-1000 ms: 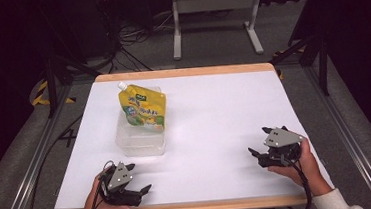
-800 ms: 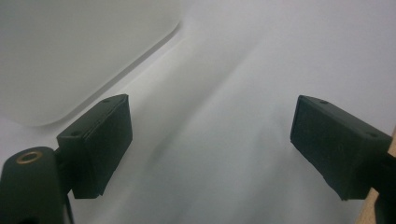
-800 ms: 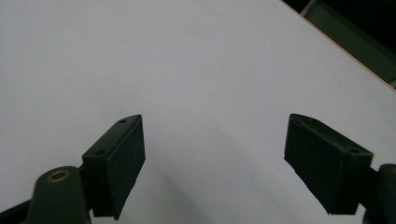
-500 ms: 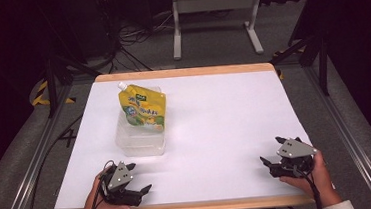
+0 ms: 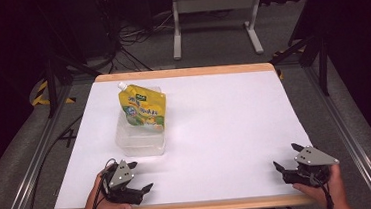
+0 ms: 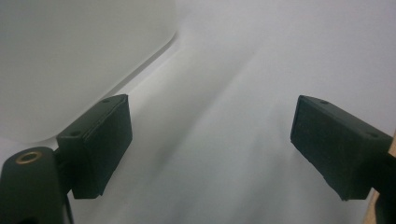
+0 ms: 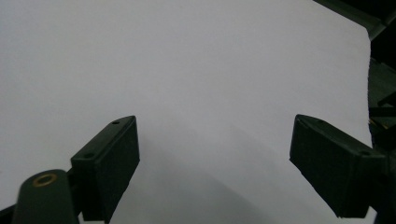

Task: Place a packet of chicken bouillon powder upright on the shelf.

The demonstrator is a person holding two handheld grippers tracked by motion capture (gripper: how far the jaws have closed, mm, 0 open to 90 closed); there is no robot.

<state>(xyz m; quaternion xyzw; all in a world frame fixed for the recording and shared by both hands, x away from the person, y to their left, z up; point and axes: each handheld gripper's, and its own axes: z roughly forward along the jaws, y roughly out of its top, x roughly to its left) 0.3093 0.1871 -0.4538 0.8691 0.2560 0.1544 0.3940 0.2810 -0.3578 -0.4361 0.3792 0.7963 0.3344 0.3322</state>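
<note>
Both tongs, left tongs [image 5: 140, 177] and right tongs [image 5: 284, 158], rest released at the tabletop [image 5: 225, 126] near edge. Yellow pouch [image 5: 143, 109] already stands in the clear tub [image 5: 141, 140] toward the far left corner; nothing seems left.

White worktop [image 5: 226, 131] with a wooden edge. Behind it, on grey floor [image 5: 209, 47]: a white metal stand [image 5: 214, 4] and tangled black cables [image 5: 133, 38].

Right gripper [image 7: 212, 161] jaws wide apart, empty, over bare white table [image 7: 196, 60].
</note>
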